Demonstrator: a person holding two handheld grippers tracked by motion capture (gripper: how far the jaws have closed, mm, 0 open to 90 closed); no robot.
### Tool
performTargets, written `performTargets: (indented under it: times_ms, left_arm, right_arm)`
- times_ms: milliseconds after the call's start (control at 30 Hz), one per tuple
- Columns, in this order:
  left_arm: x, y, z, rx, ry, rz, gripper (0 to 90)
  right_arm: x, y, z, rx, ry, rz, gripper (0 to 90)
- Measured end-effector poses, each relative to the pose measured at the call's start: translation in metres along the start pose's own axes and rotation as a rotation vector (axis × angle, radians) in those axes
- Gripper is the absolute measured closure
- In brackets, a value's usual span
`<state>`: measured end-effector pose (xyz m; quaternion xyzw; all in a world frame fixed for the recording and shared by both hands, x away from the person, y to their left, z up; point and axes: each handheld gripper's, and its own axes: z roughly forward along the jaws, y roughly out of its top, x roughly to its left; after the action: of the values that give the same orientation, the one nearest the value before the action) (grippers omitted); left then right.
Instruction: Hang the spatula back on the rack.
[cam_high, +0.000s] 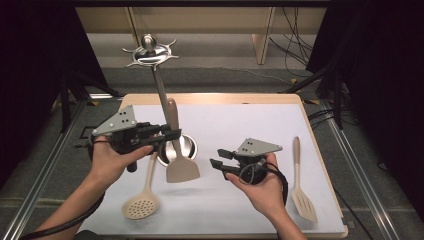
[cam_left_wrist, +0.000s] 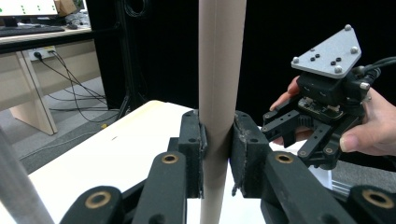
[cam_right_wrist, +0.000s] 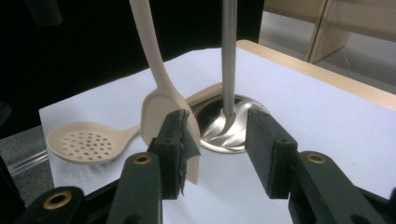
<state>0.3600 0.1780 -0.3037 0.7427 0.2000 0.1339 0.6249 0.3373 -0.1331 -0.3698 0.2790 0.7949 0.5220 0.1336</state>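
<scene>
Near the table's left edge the left gripper (cam_high: 172, 134) clamps its fingers on the handle of the light, stiff, smooth spatula (cam_high: 180, 165), best held mid-handle, hanging upright beside the steel stand (cam_high: 152, 55), while the right gripper (cam_high: 218, 157) stands wide and empty.

The left claw (cam_left_wrist: 217, 140) is clamping an upright beige handle (cam_left_wrist: 220, 70); the right claw (cam_left_wrist: 299, 133) is hovering open beyond, over the tabletop (cam_left_wrist: 116, 140).

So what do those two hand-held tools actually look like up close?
Each is black, with two jointed jaws ending in flat, dark pads and brass-coloured pivot pins. The left tool and right tool each carry a grey three-cornered plate with small screws and dark holes. A black cable trails from the right one. The forearms are bare.
</scene>
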Motion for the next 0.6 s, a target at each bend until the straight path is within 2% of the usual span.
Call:
performTargets:
  times_ms: [300, 333, 400, 433, 600]
  left_arm:
    - [0.007, 0.002, -0.004, -0.011, 0.015, -0.014, 75.5]
    - [0.008, 0.003, -0.005, -0.011, 0.018, -0.012, 75.5]
    - [0.009, 0.004, -0.006, -0.009, 0.016, -0.006, 75.5]
    - [0.009, 0.005, -0.006, -0.01, 0.015, -0.01, 75.5]
    - [0.012, 0.009, -0.008, -0.007, 0.017, -0.003, 75.5]
  right_arm:
    - [-0.001, -0.001, -0.002, -0.021, -0.024, 0.012, 59.5]
    - [-0.004, 0.0, -0.003, -0.018, -0.022, -0.02, 59.2]
    - [-0.002, -0.001, -0.003, -0.018, -0.01, 0.019, 59.0]
    - [-0.003, 0.0, -0.003, -0.013, -0.016, 0.006, 59.0]
    - [-0.004, -0.001, -0.003, -0.009, -0.017, 0.007, 58.8]
